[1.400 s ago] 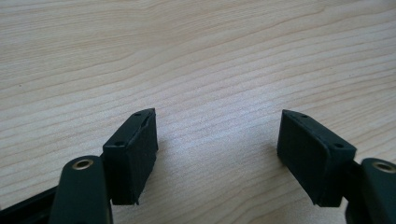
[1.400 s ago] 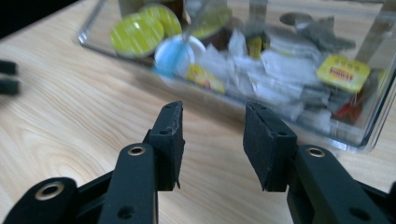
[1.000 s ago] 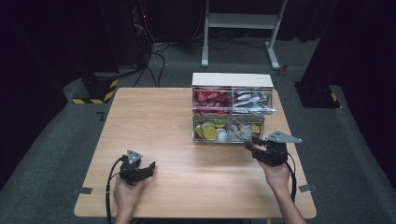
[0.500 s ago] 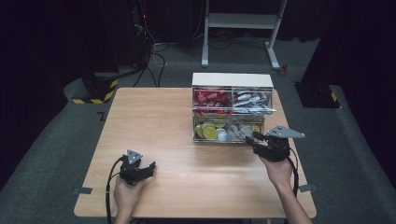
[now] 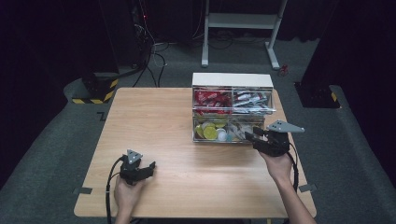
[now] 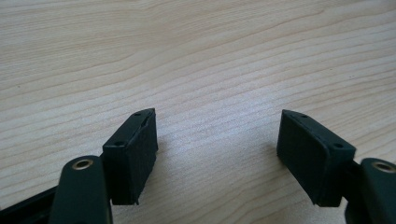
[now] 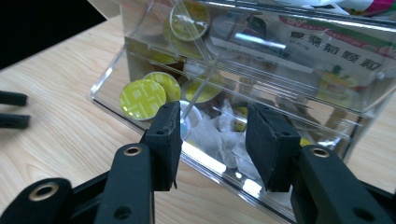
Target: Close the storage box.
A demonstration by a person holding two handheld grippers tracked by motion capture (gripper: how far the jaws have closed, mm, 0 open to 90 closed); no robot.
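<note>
right gripper (image 7: 212,140), jaws spread, hovering at open lower drawer (image 5: 224,138) at 2 o'clock; nothing picked yet. left gripper (image 6: 217,154) idling at 7 o'clock, jaws spread.

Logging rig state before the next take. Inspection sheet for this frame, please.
Surface: wooden table, bare apart from the box and the tongs.
Job's things: clear plastic drawer box at the far right of the table; red packets above, yellow-lidded capsules and white sachets below.
Clutter: nothing seen.
Grippers: left tongs open, low over bare wood; right tongs open, at the lower drawer front, gripping nothing.
Cables: black cable trails from the left tongs; more cables on the floor behind.
Surroundings: grey carpet, white stand, dark curtains.
</note>
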